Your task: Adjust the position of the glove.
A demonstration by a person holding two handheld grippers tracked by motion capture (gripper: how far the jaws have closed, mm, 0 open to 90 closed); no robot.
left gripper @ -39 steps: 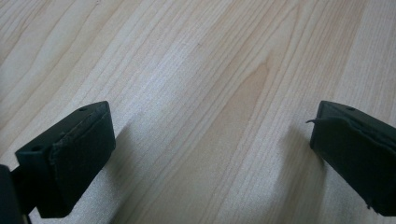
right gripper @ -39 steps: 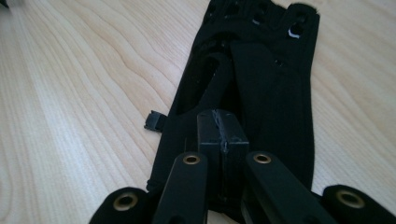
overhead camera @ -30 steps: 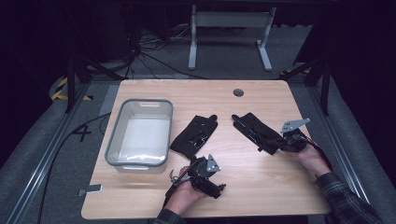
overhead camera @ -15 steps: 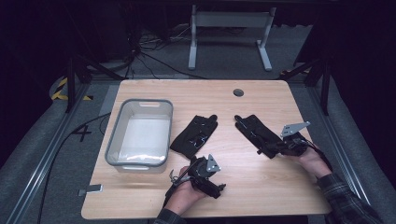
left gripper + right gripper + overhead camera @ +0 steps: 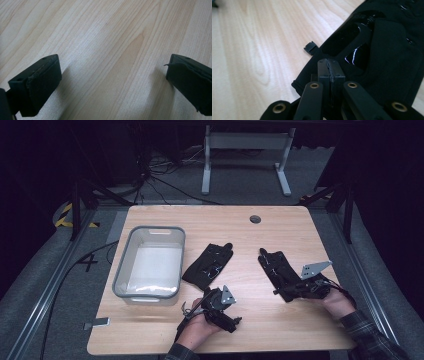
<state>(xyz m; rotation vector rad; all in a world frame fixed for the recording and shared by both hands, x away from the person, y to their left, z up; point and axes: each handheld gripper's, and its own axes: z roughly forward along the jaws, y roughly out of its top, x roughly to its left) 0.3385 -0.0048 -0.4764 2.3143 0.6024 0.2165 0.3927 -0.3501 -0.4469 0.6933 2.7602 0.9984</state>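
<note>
Two black gloves lie on the wooden table (image 5: 165, 330). The left glove (image 5: 207, 265) rests flat at the middle, untouched. My right gripper (image 5: 287, 291) is shut on the cuff end of the right glove (image 5: 277, 270). In the right gripper view the jaws (image 5: 331, 72) are pressed together at the edge of the glove (image 5: 387, 50). My left gripper (image 5: 229, 320) is near the front edge, below the left glove. Its jaws (image 5: 112, 82) stand wide open over bare wood with nothing between them.
A grey plastic bin (image 5: 150, 229) stands on the table's left side. A round cable hole (image 5: 255, 219) is near the far edge. A small metal bracket (image 5: 97, 323) sits at the front left corner. Dark floor and cables surround the table.
The right gripper has dragged the right glove a little toward the person and to the right. The left gripper and left glove have stayed put.
</note>
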